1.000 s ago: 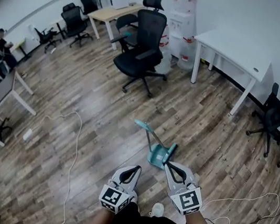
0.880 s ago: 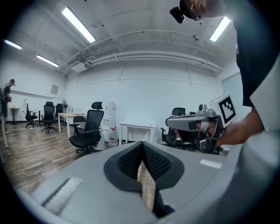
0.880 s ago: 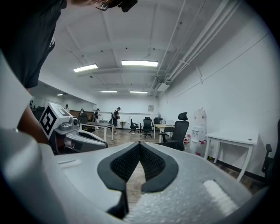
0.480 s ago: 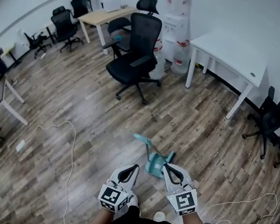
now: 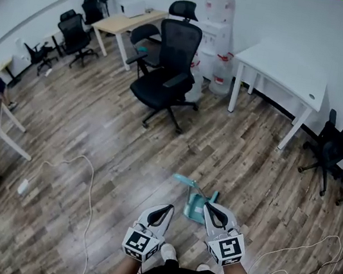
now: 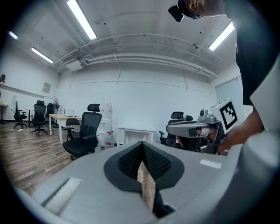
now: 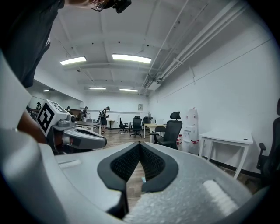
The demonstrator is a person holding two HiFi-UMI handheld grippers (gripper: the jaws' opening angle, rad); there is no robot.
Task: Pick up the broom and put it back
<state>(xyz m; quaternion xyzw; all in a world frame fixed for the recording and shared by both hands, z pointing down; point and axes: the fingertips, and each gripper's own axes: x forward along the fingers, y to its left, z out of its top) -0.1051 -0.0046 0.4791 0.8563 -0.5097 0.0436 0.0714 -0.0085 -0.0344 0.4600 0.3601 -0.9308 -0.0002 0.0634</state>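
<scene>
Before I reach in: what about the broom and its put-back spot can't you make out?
Teal broom set, head view: too small to tell brush from dustpan; the right gripper overlaps its near edge.
Right gripper view: only a teal speck shows through the gap below the shut fingers.
Left gripper view: broom not in view.
Put-back spot: no holder recognisable.

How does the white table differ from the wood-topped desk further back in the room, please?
The white table has a white top; the desk has a pale wood top. The white table stands nearer, with no chair tucked under; the desk has a dark chair at it. Both have white legs.
</scene>
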